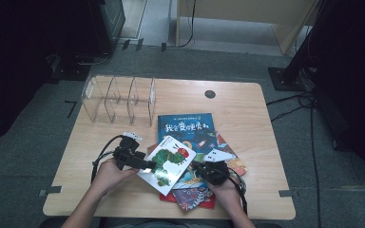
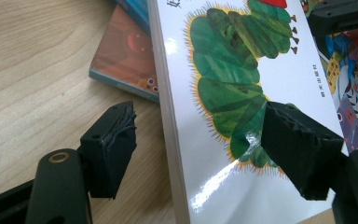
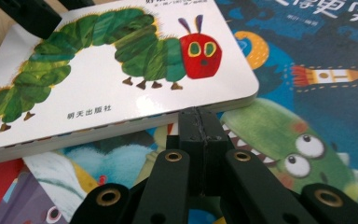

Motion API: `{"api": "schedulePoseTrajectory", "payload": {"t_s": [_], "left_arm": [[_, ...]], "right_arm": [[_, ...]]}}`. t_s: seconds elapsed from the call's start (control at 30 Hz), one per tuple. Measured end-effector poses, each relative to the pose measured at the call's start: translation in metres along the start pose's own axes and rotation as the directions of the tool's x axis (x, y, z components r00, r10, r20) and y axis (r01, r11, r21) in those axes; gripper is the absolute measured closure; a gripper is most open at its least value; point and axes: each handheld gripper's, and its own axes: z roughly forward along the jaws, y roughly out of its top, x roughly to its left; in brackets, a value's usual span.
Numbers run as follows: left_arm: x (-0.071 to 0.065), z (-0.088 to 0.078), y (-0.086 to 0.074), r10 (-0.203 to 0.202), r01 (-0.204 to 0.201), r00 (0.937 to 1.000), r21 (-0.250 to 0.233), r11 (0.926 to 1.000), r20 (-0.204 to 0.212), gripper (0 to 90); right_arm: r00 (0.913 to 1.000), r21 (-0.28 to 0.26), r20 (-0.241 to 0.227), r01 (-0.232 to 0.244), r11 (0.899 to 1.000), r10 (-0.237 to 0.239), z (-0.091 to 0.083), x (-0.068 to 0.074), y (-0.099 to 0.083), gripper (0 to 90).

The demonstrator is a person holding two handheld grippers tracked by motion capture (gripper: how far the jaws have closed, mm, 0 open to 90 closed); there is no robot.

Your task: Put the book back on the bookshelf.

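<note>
White caterpillar book [image 2: 242,93] edge sits between wide-open left gripper [image 2: 205,149] jaws; right gripper [image 3: 199,128] shut, empty

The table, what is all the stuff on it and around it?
caterpillar book: one, white with a green caterpillar, on top of the pile, tilted, between the left tongs' open jaws
blue picture book: one, mid-table
other picture books: several, red and patterned, under the pile
clear divider rack: one, far left corner
table: one, light wood
left tongs: black, open around the book's edge
right tongs: black, shut, tip at the book's edge
hands: two, near edge
</note>
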Motion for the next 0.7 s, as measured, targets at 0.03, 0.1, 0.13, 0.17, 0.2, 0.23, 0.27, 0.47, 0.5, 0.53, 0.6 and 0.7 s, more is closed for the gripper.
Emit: {"api": "schedulePoseTrajectory", "payload": {"t_s": [0.03,0.1,0.13,0.17,0.2,0.23,0.27,0.47,0.5,0.53,0.6,0.7], "left_arm": [[0.0,0.001,0.001,0.012,-0.012,0.9999,0.01,0.9999,-0.005,26.8],[-0.001,0.002,0.001,0.013,-0.013,0.9999,0.009,0.9999,-0.009,26.9],[-0.001,0.004,0.002,0.017,-0.017,0.9998,0.017,0.9997,-0.01,26.8],[-0.001,0.004,0.002,0.017,-0.017,0.9998,0.017,0.9997,-0.01,26.9],[-0.002,0.006,0.003,0.013,-0.013,0.9999,0.02,0.9997,-0.003,26.9],[-0.002,0.007,0.003,0.012,-0.013,0.9999,0.026,0.9996,0.008,26.9],[-0.002,0.008,0.004,0.01,-0.011,0.9999,0.027,0.9996,0.012,26.9],[-0.003,0.013,0.006,0.002,-0.003,0.9994,0.046,0.9989,0.035,26.9],[-0.003,0.013,0.006,-0.004,0.003,0.9994,0.047,0.9989,0.035,26.7],[-0.003,0.013,0.006,-0.004,0.003,0.9994,0.047,0.9989,0.035,26.2],[-0.003,0.013,0.006,-0.014,0.012,0.9993,0.052,0.9986,0.035,25.8],[0.001,0.014,0.005,-0.041,0.038,0.9979,0.065,0.9972,0.051,25.5]], "right_arm": [[1.0,-0.003,-0.004,0.004,1.0,-0.004,0.0,0.001,-0.001,90.0],[0.9999,-0.003,-0.008,0.013,1.0,-0.013,0.0,0.004,-0.002,90.0],[0.9999,-0.003,-0.01,0.011,1.0,-0.011,-0.001,0.004,-0.002,90.0],[0.9999,-0.003,-0.01,0.011,1.0,-0.011,-0.001,0.004,-0.002,90.0],[0.9998,-0.002,-0.015,0.011,1.0,-0.011,-0.001,0.005,-0.002,90.0],[0.9997,-0.006,-0.022,0.014,1.0,-0.014,0.0,0.006,-0.003,90.0],[0.9994,-0.005,-0.028,0.017,1.0,-0.017,0.001,0.007,-0.003,90.0],[0.9985,-0.017,-0.039,0.037,0.999,-0.037,0.008,0.011,0.0,90.0],[0.9985,-0.016,-0.043,0.033,0.999,-0.034,0.009,0.011,0.001,90.0],[0.9985,-0.016,-0.043,0.033,0.999,-0.034,0.009,0.011,0.001,90.0],[0.9981,-0.015,-0.05,0.037,0.999,-0.038,0.01,0.01,0.002,90.0],[0.9976,-0.014,-0.057,0.039,0.999,-0.04,0.013,0.01,0.004,90.0]]}}
